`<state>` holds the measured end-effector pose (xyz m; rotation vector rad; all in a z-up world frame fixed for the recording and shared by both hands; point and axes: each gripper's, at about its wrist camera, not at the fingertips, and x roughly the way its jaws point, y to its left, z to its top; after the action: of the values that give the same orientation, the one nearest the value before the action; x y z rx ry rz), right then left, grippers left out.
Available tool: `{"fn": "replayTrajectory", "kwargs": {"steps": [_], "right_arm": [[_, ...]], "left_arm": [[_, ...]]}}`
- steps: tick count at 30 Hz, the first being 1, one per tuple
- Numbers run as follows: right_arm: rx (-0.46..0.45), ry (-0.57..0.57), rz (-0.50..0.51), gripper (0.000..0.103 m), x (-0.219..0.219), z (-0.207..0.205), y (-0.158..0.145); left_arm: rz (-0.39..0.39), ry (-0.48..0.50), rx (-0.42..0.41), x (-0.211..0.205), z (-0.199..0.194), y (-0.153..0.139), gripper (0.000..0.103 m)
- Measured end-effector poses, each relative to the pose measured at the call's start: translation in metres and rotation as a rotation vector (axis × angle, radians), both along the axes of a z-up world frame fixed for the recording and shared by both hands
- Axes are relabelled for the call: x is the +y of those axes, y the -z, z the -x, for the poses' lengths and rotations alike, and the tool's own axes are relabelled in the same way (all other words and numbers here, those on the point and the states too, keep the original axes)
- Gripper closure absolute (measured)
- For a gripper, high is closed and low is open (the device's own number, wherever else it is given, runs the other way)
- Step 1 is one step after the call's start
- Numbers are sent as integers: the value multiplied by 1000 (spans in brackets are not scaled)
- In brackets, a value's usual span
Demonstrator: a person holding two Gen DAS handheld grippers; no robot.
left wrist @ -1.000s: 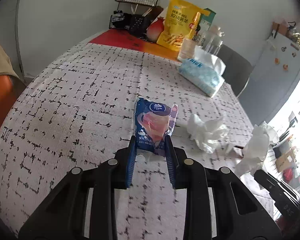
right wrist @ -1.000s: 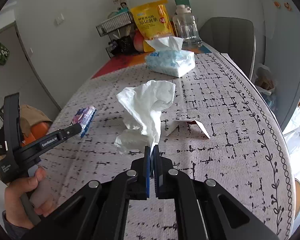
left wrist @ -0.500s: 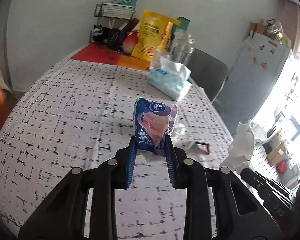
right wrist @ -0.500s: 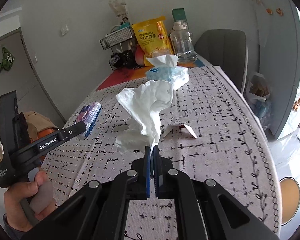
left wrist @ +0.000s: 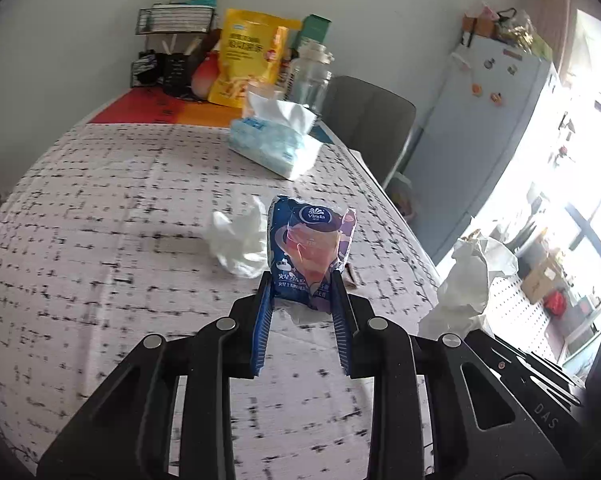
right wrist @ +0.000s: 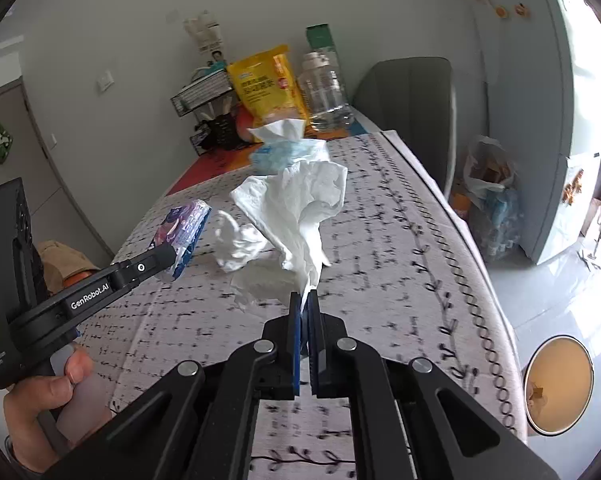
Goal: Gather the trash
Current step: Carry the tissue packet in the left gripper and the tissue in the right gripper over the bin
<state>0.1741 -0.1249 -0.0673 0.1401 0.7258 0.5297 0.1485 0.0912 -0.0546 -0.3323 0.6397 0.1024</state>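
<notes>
My left gripper is shut on a blue tissue-pack wrapper and holds it above the table; the wrapper also shows in the right wrist view. My right gripper is shut on a crumpled white tissue, lifted off the table; this tissue shows at the right of the left wrist view. Another crumpled tissue lies on the tablecloth, also seen in the right wrist view. A small brown scrap lies behind the wrapper.
A tissue box, a yellow snack bag, a clear jar and a wire rack stand at the far end. A grey chair is beyond. A yellow-lined bin stands on the floor at right, a fridge behind.
Both grippers have swung toward the table's right side with their loads. The bin has come into the right wrist view. The loose tissue now appears left of the wrapper.
</notes>
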Motion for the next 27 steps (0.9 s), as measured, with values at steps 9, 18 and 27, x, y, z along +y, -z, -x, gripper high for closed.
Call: {"fn": "replayTrajectory", "kwargs": {"steps": [9, 18, 27], "right_arm": [[39, 97, 8, 99, -58, -18, 16], [47, 204, 3, 99, -128, -33, 20], [63, 305, -23, 99, -197, -45, 28]], "left_arm": [[0, 84, 12, -54, -36, 6, 75], [-19, 172, 12, -119, -69, 1, 75], [-46, 255, 44, -181, -92, 7, 75]]}}
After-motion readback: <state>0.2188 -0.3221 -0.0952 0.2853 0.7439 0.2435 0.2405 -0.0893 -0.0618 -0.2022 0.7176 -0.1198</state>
